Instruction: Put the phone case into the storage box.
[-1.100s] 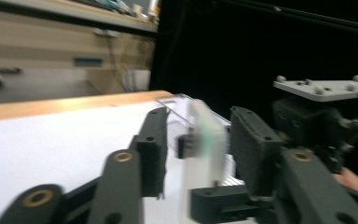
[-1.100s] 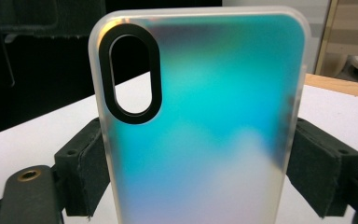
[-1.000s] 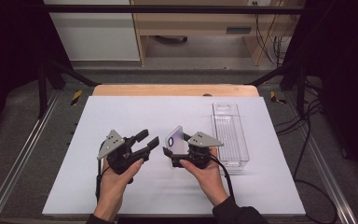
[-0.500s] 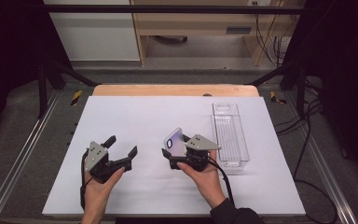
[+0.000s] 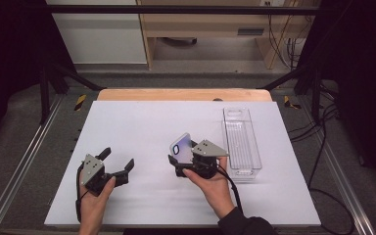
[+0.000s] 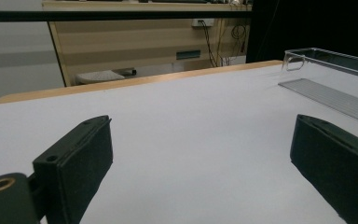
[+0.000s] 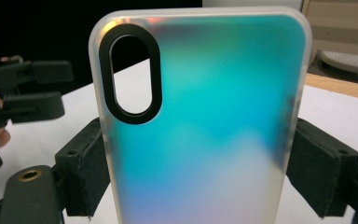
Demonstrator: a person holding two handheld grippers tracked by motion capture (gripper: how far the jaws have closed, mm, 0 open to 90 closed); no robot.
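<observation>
An iridescent blue-green phone case (image 7: 200,126) with a black camera cutout stands upright between the pads of my right gripper (image 7: 200,156), which is shut on its two long edges. From above, the phone case (image 5: 182,144) rises tilted out of the right gripper (image 5: 177,164) at the middle of the white table (image 5: 176,117). My left gripper (image 5: 118,158) rests low on the table at the near left. Its jaws have just been opening, and they stand wide apart with nothing between them, as the left gripper (image 6: 200,128) shows in its own view.
A clear plastic tray (image 5: 242,142) lies lengthwise just right of the right gripper; it is also the clear tray (image 6: 326,70) at the right of the left gripper view. A wooden strip (image 5: 183,94) borders the table's far edge. Metal rails run along both sides.
My left gripper has drawn away from the phone case, leftward and toward the near edge, sunk to the table, and its jaws have opened wide. The right gripper and case have stayed put.
</observation>
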